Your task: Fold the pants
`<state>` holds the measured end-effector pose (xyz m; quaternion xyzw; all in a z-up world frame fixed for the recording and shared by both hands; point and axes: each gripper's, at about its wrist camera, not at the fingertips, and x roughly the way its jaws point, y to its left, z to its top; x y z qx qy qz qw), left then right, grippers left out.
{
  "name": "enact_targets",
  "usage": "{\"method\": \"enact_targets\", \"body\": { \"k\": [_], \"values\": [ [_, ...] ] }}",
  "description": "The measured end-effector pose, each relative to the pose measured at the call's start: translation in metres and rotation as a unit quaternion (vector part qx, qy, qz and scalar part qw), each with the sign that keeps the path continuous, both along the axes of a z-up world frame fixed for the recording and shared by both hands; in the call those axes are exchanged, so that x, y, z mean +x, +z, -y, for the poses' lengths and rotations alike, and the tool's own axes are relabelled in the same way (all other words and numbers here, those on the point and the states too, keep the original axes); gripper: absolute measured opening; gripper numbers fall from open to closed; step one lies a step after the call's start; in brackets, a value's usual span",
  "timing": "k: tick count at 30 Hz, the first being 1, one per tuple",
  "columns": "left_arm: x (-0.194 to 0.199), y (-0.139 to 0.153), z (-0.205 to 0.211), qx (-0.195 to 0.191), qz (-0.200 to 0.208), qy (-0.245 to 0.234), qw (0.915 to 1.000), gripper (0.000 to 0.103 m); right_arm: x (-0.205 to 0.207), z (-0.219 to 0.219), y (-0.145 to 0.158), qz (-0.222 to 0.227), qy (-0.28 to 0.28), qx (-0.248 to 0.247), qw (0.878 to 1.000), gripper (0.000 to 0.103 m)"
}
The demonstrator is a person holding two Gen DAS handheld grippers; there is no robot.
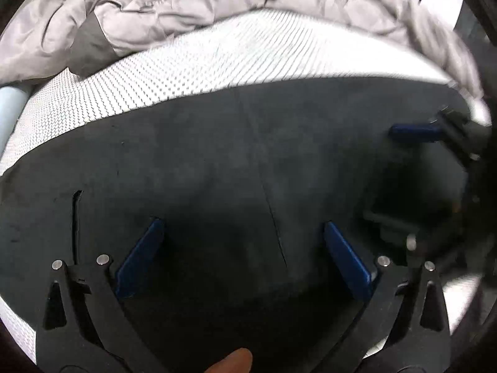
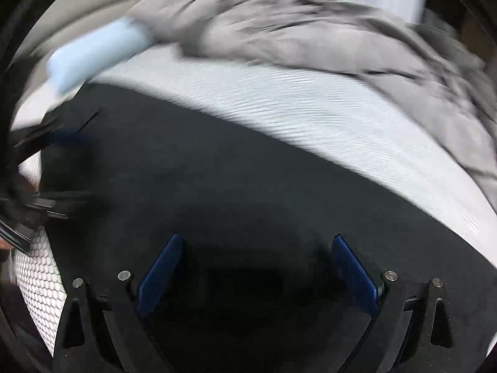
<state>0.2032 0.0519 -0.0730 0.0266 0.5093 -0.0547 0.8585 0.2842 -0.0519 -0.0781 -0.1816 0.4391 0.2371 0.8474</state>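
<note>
Dark pants (image 1: 217, 161) spread flat across the lower half of both frames, on a white mesh mattress (image 1: 186, 71). Left gripper (image 1: 243, 227) and right gripper (image 2: 257, 242) both wide apart, gripping nothing. Rumpled grey blanket (image 1: 186, 3) up top.

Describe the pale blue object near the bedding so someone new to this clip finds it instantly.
Start at the white honeycomb-textured mattress under the dark pants. Follow its far edge to the left, where the crumpled grey duvet ends. There lies the pale blue roll, smooth and cylindrical, the only light blue thing among grey, white and black.
</note>
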Motion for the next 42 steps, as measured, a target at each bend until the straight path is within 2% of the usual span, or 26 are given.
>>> {"method": "enact_targets", "body": {
  "k": [2,4,6,7,8,10,12,14,17,19,20,21,22,23,24,25,26,27,30,32,33,35,36,39,40,42],
  "values": [
    [-0.008,0.001,-0.005,-0.001,0.007,-0.017,0.9998,0.102,-0.004,-0.017,-0.019,0.005,0.022,-0.047,0.999,0.099],
    [-0.023,0.004,-0.021,0.013,0.014,-0.020,0.9996,0.103,0.007,0.004,-0.019,-0.008,0.005,-0.034,0.999,0.099],
    [-0.033,0.002,-0.046,0.020,0.014,0.008,0.9997,0.103,0.026,0.050,-0.014,0.013,-0.080,-0.062,0.995,0.099],
    [-0.037,0.002,-0.058,0.014,0.011,0.023,0.9996,0.103,0.035,0.075,-0.014,0.021,-0.129,-0.080,0.988,0.100],
    [-0.041,0.003,-0.068,-0.011,0.011,0.027,0.9995,0.102,0.043,0.097,-0.015,0.024,-0.175,-0.086,0.981,0.100],
    [-0.044,0.007,-0.072,-0.024,0.018,0.026,0.9992,0.102,0.055,0.138,-0.015,0.015,-0.251,-0.064,0.966,0.100],
    [-0.043,0.016,-0.065,-0.019,0.027,0.022,0.9992,0.102,0.059,0.151,-0.011,0.005,-0.276,-0.033,0.961,0.100],
    [-0.040,0.030,-0.052,-0.038,0.045,0.006,0.9983,0.102,0.054,0.133,-0.003,0.019,-0.260,-0.040,0.965,0.100],
    [-0.016,0.038,-0.026,-0.013,0.048,0.004,0.9987,0.102,0.032,0.080,0.007,0.025,-0.169,-0.002,0.985,0.100],
    [0.008,0.026,-0.012,-0.008,0.030,-0.004,0.9995,0.102,0.014,0.042,0.011,0.021,-0.109,0.016,0.994,0.100],
    [0.017,0.018,-0.010,0.005,0.021,0.010,0.9997,0.101,0.012,0.014,0.009,0.012,-0.068,0.025,0.997,0.100],
    [0.027,0.008,-0.012,0.025,0.011,0.033,0.9991,0.102,0.012,0.008,0.003,0.008,-0.046,0.028,0.999,0.100],
    [0.034,0.001,-0.016,0.027,0.007,0.045,0.9986,0.102,0.006,-0.006,-0.005,0.005,-0.024,0.028,0.999,0.095],
    [0.034,0.000,-0.021,0.012,0.010,0.052,0.9985,0.103,0.008,-0.019,-0.013,0.005,-0.015,0.002,1.000,0.096],
    [0.032,0.001,-0.025,0.007,0.015,0.051,0.9986,0.103,0.016,-0.024,-0.018,0.005,-0.020,-0.021,1.000,0.096],
    [0.029,0.003,-0.031,0.021,0.017,0.055,0.9981,0.103,0.020,-0.020,-0.020,0.002,-0.028,-0.018,0.999,0.097],
    [0.027,0.003,-0.035,0.031,0.020,0.061,0.9975,0.103,0.026,-0.006,-0.020,-0.003,-0.046,-0.010,0.999,0.097],
    [0.023,0.004,-0.043,0.027,0.024,0.066,0.9972,0.103,0.034,0.011,-0.018,0.007,-0.080,-0.026,0.996,0.098],
    [0.020,0.004,-0.059,0.003,0.023,0.072,0.9971,0.103,0.054,0.066,-0.013,0.039,-0.204,-0.074,0.975,0.099],
    [0.023,0.008,-0.062,-0.004,0.029,0.076,0.9967,0.103,0.061,0.096,-0.010,0.042,-0.271,-0.070,0.959,0.099],
    [0.022,0.013,-0.061,-0.011,0.034,0.080,0.9962,0.102,0.063,0.101,-0.008,0.036,-0.286,-0.055,0.956,0.099],
    [0.032,0.022,-0.060,-0.043,0.054,0.090,0.9935,0.102,0.059,0.096,-0.001,0.034,-0.284,-0.035,0.958,0.098],
    [0.040,0.023,-0.059,-0.049,0.058,0.099,0.9922,0.102,0.056,0.086,0.003,0.035,-0.267,-0.014,0.963,0.098],
    [0.071,0.008,-0.046,-0.050,0.034,0.127,0.9901,0.102,0.044,0.042,0.011,0.020,-0.195,0.067,0.978,0.098],
    [0.076,0.003,-0.038,-0.034,0.030,0.128,0.9907,0.103,0.044,0.034,0.009,0.016,-0.180,0.074,0.981,0.098],
    [0.079,-0.003,-0.025,0.017,0.036,0.117,0.9923,0.103,0.048,0.012,-0.002,0.007,-0.149,0.053,0.987,0.098]
  ]
}}
